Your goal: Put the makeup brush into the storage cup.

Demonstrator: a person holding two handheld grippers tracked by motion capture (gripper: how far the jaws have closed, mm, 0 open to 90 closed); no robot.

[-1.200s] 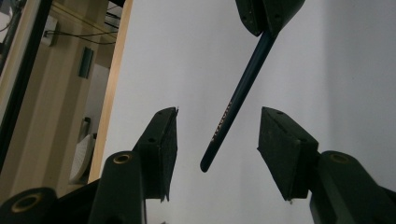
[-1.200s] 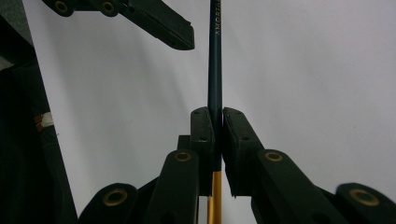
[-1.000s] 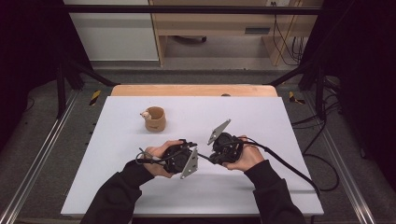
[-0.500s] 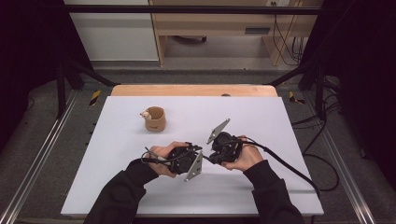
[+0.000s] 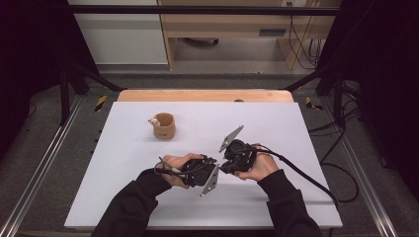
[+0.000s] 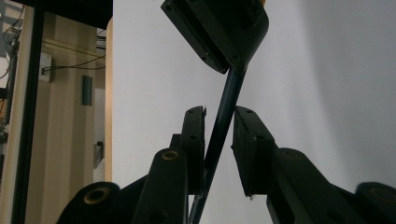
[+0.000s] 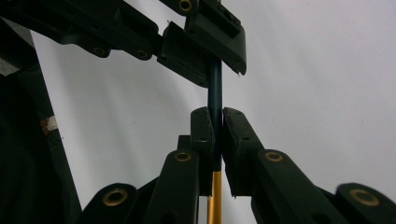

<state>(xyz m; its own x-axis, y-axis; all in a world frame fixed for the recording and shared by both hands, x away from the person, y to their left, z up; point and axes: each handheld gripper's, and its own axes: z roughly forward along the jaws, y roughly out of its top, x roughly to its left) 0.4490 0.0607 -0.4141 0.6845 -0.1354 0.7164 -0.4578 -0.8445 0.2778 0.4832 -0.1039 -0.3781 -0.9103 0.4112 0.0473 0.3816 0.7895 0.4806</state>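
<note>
You hold both tools low over the near middle of the white counter (image 5: 296, 128), tips facing each other, with a thin rod (image 7: 215, 88) bridging them. Your right tool (image 7: 215, 122) is clamped tight on the rod: its jaws press the dark shaft from both sides, and a yellow section runs back below them. Your left tool (image 6: 219, 126) has its jaws apart around the same rod, which passes slantwise through the gap and seems to lean on one jaw without being pinched. That split looks deliberate: one tool carries the rod while the other is free to close or slide, as in a handover or a pull-apart. The rod's long axis runs from tool to tool, roughly across the counter, dark end toward your left. The small tan cup (image 5: 163, 126) sits well apart, farther back on the left.
</note>
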